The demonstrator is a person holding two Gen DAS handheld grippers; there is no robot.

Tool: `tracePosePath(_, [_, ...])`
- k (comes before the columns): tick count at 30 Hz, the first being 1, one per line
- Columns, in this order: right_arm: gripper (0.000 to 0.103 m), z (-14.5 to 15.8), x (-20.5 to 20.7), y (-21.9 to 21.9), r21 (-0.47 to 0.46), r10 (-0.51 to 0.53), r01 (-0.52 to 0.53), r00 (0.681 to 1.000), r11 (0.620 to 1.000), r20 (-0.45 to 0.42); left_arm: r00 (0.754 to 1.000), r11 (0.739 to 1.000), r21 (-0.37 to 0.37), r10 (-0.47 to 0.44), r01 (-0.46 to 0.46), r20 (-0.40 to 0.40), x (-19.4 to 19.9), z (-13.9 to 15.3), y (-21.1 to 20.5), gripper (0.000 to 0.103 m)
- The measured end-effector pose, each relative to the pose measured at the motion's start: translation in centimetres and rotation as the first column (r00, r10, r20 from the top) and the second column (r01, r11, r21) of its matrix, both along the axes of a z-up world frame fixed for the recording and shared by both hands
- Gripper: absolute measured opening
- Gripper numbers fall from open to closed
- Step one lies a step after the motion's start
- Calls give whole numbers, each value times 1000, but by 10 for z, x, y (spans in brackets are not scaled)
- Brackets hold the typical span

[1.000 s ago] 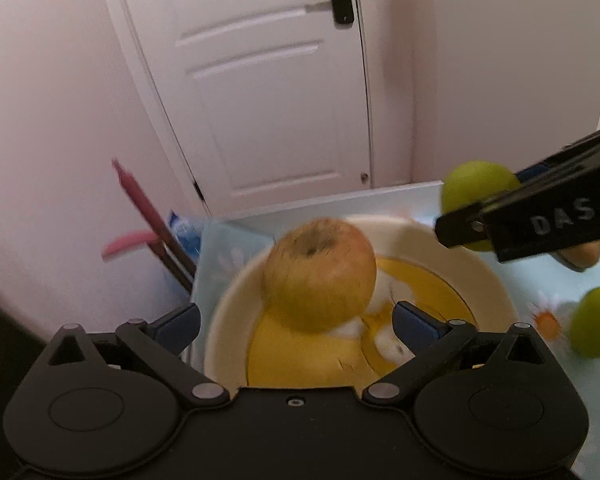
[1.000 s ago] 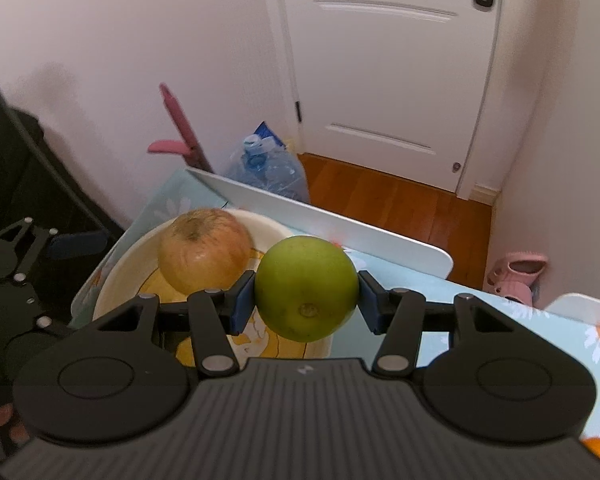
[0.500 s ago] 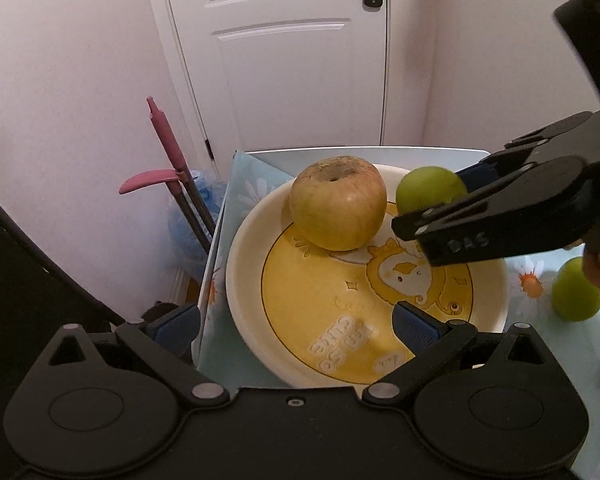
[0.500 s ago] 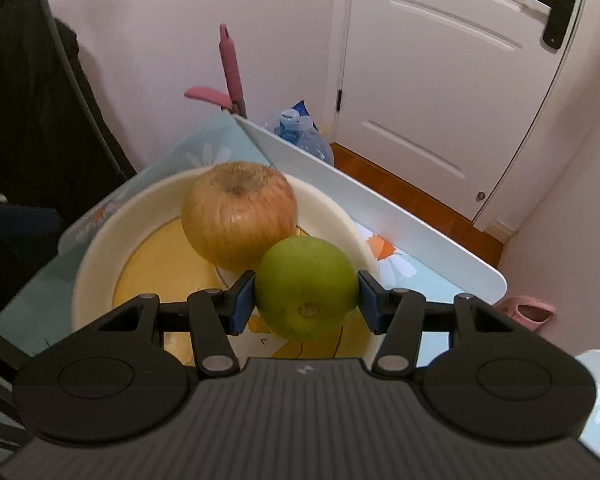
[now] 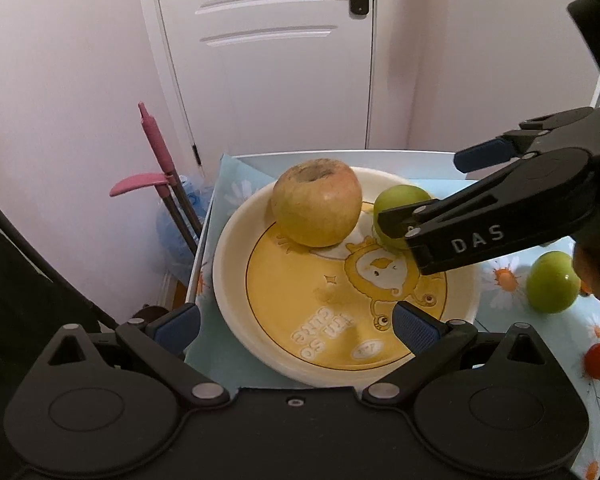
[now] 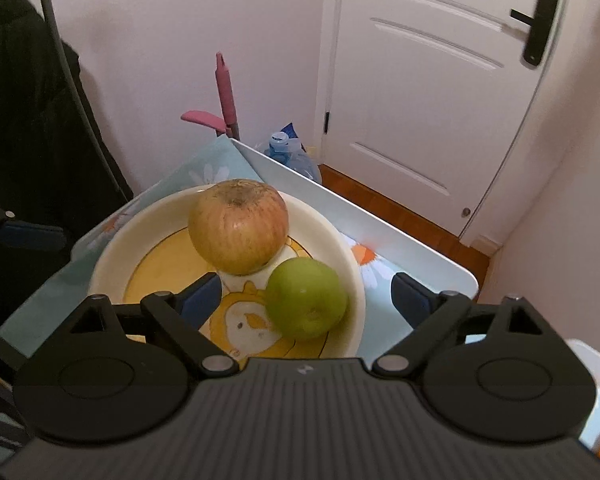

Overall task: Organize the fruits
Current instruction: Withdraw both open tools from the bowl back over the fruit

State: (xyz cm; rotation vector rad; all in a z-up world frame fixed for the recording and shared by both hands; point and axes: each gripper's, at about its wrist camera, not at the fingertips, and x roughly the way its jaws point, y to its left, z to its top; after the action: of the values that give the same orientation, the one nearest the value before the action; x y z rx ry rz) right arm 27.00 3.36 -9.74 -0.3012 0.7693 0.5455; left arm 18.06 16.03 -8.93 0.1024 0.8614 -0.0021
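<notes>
Sitting free in the plate (image 6: 352,264) now is the small green apple (image 6: 306,298), low and centre in the right wrist view, its near side just beside the big yellow-brown apple (image 6: 238,226) above it, though contact is hard to call. Half a second ago that green apple was pinched between the blue pads; the right gripper (image 6: 306,300) has just been opening, its jaws now stand wide with clear gaps either side of the fruit, nothing pressed. The big apple has not shifted: it sits at the plate's far side as before. From the left wrist view the right gripper (image 5: 420,194) comes in from the right edge of the frame over the plate (image 5: 228,280), its near finger covering part of the green apple (image 5: 400,204), and a bit of the person's hand (image 5: 596,268) shows at the right edge. The left gripper (image 5: 296,326) hangs at the bottom of the frame over the plate's near rim, spread wide with nothing between its pads, and the view sits further back from the plate than a second ago. Count time: two apples in the plate, one yellow-brown and one green; one more green apple (image 5: 552,282) out on the daisy-print tablecloth (image 5: 500,312) at the right, well apart from the plate; one small red fruit (image 5: 598,360) lower right. One plate, two grippers.
</notes>
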Motion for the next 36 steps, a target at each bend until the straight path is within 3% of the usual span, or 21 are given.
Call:
tracePosePath(14, [103,53,-58,-32,70,-159,159,987,985,5,996,997,66,-42,36,84,-22,42,-16,103])
tracePosePath(18, [103,66,-75,-49,84,-214,212,977,974,17,993,997,48,-71,67,97,-30,50,-20,103])
tracePosePath(27, [103,85,-120,-116,102,-302,298,953,949,29,988,995,16,-96,95,122,-60,68,-50,103])
tracePosePath(36, [103,71,-156,-200,85,-332,330,943,940,6,991,996,-5,-92,93,101,-87,61,-115,103])
